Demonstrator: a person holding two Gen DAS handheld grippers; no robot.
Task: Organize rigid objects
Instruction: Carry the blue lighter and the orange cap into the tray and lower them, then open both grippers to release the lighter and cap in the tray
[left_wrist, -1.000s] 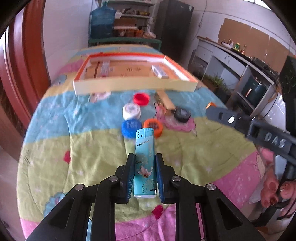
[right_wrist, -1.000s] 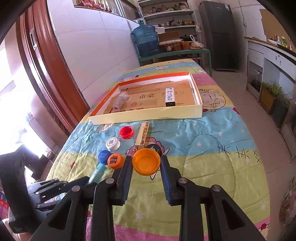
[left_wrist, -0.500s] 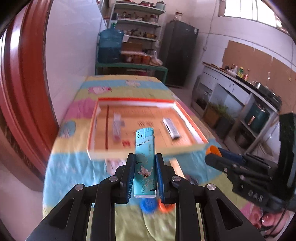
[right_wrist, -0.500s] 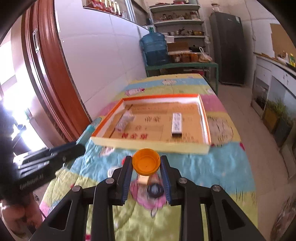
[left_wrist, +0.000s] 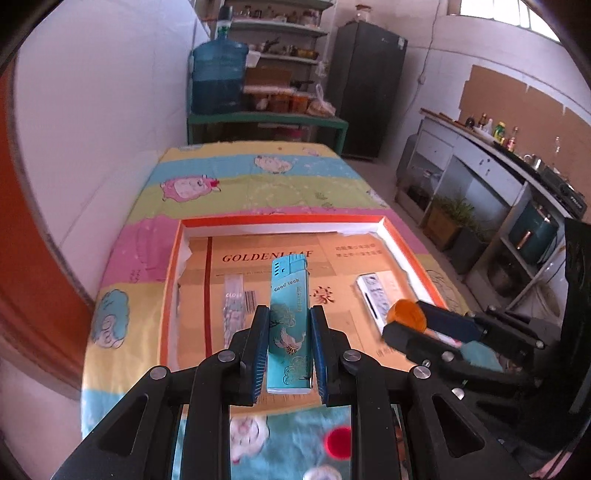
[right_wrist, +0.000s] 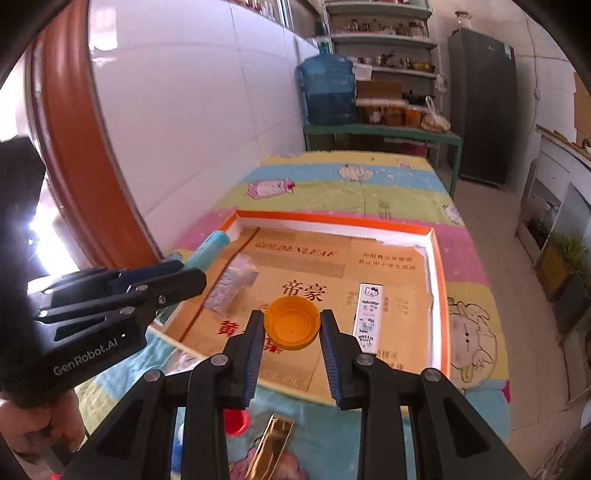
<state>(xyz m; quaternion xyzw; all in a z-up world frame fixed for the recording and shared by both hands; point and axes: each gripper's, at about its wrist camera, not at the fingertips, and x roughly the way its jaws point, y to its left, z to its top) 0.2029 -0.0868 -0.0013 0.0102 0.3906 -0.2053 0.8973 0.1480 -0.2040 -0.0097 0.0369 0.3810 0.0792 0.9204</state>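
The turquoise lighter (left_wrist: 289, 325) bears "Good luck" near its top; the cardboard lining (left_wrist: 332, 266) of the orange-rimmed box reads "GOLDENLEAF" in red, with the large characters "帝豪" (right_wrist: 303, 291) lower down (the smaller lines of characters beside them are too fine to read); the left gripper (right_wrist: 110, 299) carries "GenRobot.AI" in white; the white lighter (right_wrist: 368, 314) shows "HELLO KITTY".

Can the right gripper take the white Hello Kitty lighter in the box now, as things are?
Probably not yet. The right gripper is shut on the orange cap, so its jaws are occupied. The white lighter lies uncovered in the box, just beside it; nothing else blocks it.
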